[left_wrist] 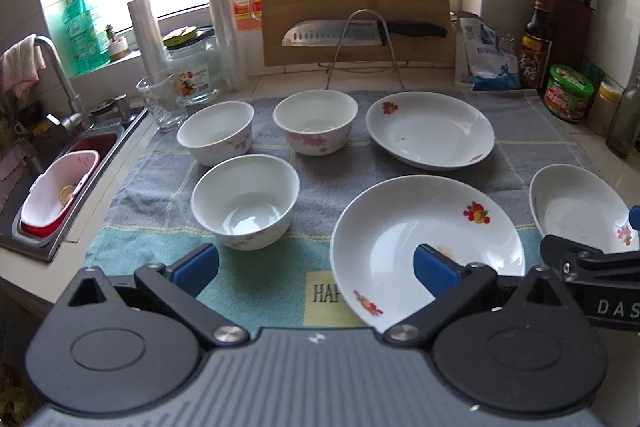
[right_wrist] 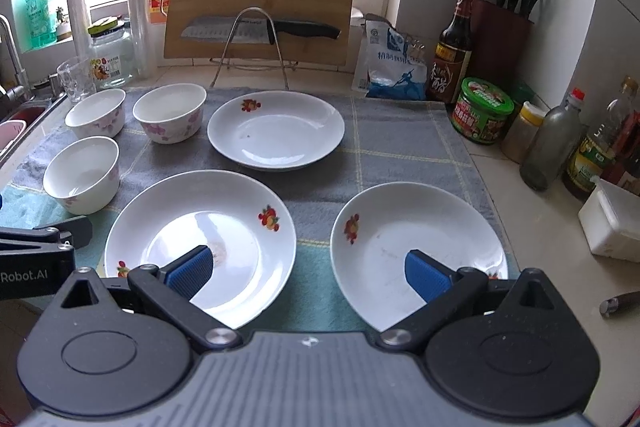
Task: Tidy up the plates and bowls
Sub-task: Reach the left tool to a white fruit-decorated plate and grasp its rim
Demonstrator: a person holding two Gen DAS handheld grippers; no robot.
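Three white bowls stand on the grey-green towel point(left_wrist: 320, 163): a near bowl point(left_wrist: 245, 199) point(right_wrist: 82, 179), a far left bowl point(left_wrist: 216, 131) point(right_wrist: 96, 111) and a far middle bowl point(left_wrist: 315, 121) point(right_wrist: 170, 111). Three white plates with fruit prints lie there: a far plate point(left_wrist: 430, 135) point(right_wrist: 276, 127), a near middle plate point(left_wrist: 408, 239) point(right_wrist: 224, 223) and a near right plate point(left_wrist: 576, 207) point(right_wrist: 404, 231). My left gripper point(left_wrist: 316, 271) is open and empty, above the towel's front edge. My right gripper point(right_wrist: 308, 273) is open and empty, between the two near plates.
A sink point(left_wrist: 60, 179) with a red-and-white basin lies left. A cutting board point(left_wrist: 356, 3) with a knife point(left_wrist: 360, 31) on a wire rack stands behind. A glass point(left_wrist: 162, 103), jar, bottles point(right_wrist: 454, 43), a green tub point(right_wrist: 482, 109) and a knife block point(right_wrist: 500, 39) line the back and right.
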